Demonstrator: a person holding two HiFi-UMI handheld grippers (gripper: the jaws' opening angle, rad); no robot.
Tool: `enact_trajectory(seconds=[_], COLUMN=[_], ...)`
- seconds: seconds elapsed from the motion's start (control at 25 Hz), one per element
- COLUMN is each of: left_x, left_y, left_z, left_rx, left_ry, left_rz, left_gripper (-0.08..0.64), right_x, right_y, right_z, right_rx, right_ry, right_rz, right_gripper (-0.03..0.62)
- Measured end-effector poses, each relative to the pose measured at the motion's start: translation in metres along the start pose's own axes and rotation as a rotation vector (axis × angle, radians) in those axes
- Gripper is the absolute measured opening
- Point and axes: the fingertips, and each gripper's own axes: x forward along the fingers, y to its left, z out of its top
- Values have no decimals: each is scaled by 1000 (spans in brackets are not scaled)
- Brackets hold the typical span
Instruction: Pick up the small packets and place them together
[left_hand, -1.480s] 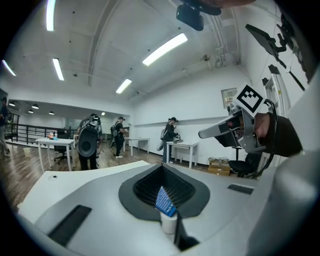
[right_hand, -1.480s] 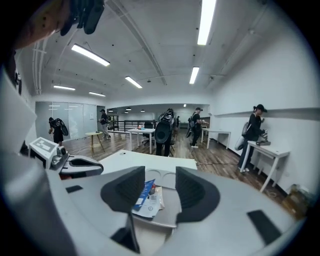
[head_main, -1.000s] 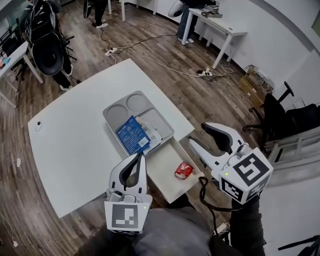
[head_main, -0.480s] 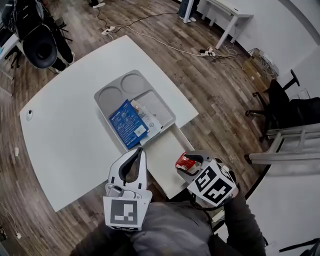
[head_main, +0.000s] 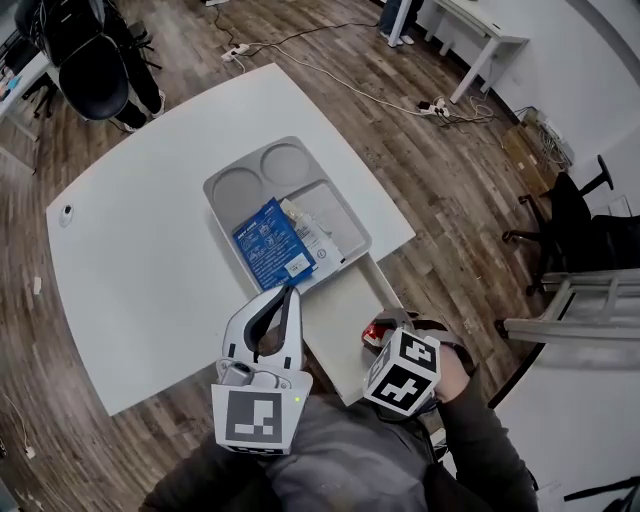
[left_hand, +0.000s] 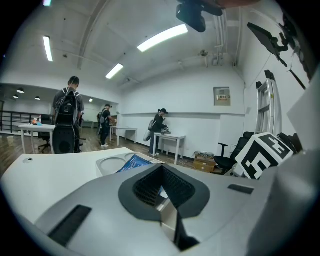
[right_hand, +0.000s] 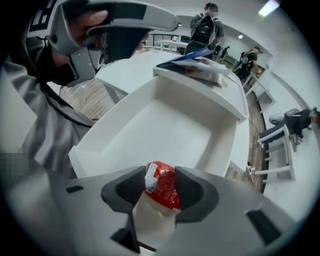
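Nearest, the right tool (right_hand: 159, 200) points down into the open white drawer (right_hand: 165, 125), its 2 jaws apart astride the small crinkled red foil packet (right_hand: 161, 184) lying on the drawer floor; the pads flank it but do not look clenched on it yet. The packet is likely light, soft and a little slick, so a gentle pinch across its middle, not a corner, should hold it. Just beyond, the left tool (head_main: 288, 296) hovers clenched on nothing, and farther off the grey compartment tray (head_main: 240, 185) on the white desk (head_main: 140, 250) holds a flat blue packet (head_main: 270, 255).
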Motion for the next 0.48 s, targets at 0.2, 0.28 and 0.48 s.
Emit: enact_trajectory(seconds=[0.2, 0.28, 0.48], left_x=[-3, -5, -11], left_y=[2, 3, 0], left_z=[9, 12, 17], left_rx=[-3, -8, 2], left_ry=[-20, -22, -22], left_rz=[19, 26, 32], left_gripper=[-5, -5, -5], right_x=[-3, -13, -56], right_y=[2, -2, -13], right_z=[2, 5, 29], right_rx=[-45, -28, 41], right_ry=[21, -23, -202], right_rz=[7, -5, -23], right_gripper=[115, 92, 83])
